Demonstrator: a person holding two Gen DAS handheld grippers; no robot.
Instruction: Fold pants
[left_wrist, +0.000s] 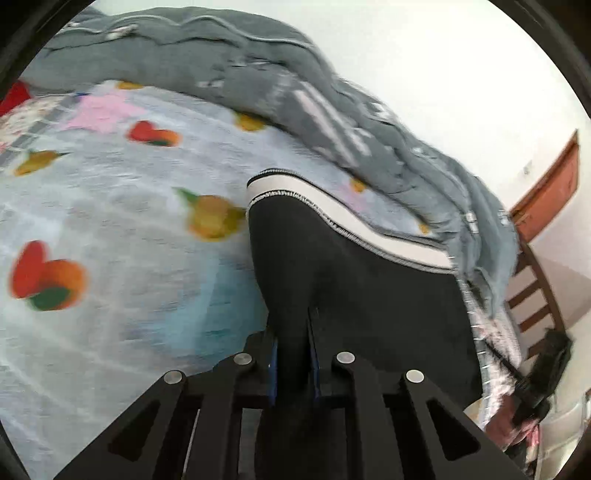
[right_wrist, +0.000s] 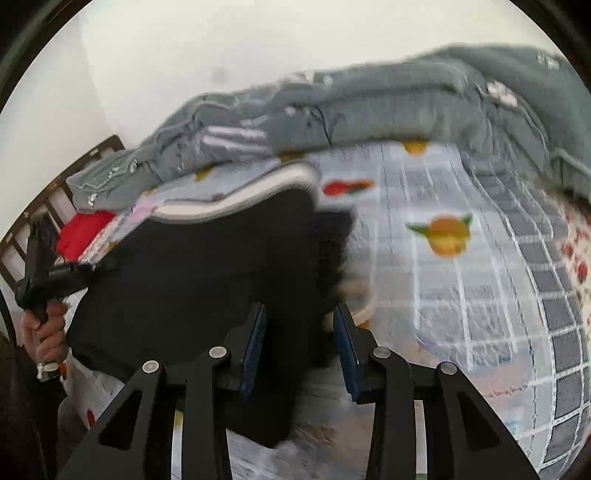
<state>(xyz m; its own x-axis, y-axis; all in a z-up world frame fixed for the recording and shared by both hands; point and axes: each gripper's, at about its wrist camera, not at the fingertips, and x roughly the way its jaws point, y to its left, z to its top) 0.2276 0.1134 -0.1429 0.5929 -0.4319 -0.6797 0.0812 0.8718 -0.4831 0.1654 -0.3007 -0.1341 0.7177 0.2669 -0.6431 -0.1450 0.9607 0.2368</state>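
Black pants (left_wrist: 354, 280) with a white side stripe (left_wrist: 295, 186) hang lifted above the bed. My left gripper (left_wrist: 293, 325) is shut on a pinch of the black cloth, which runs down between its blue pads. In the right wrist view the same pants (right_wrist: 207, 266) spread left and the white stripe (right_wrist: 258, 188) curves along their far edge. My right gripper (right_wrist: 300, 317) has its jaws partly apart with black cloth between them; the pads do not visibly press it. The left gripper (right_wrist: 48, 280) and the hand holding it show at far left.
A light bedsheet with fruit prints (left_wrist: 110, 229) covers the bed (right_wrist: 461, 280). A rumpled grey blanket (left_wrist: 258, 85) lies along the far side by the white wall. A wooden headboard (left_wrist: 532, 295) stands at one end. A red item (right_wrist: 85, 232) lies near the headboard.
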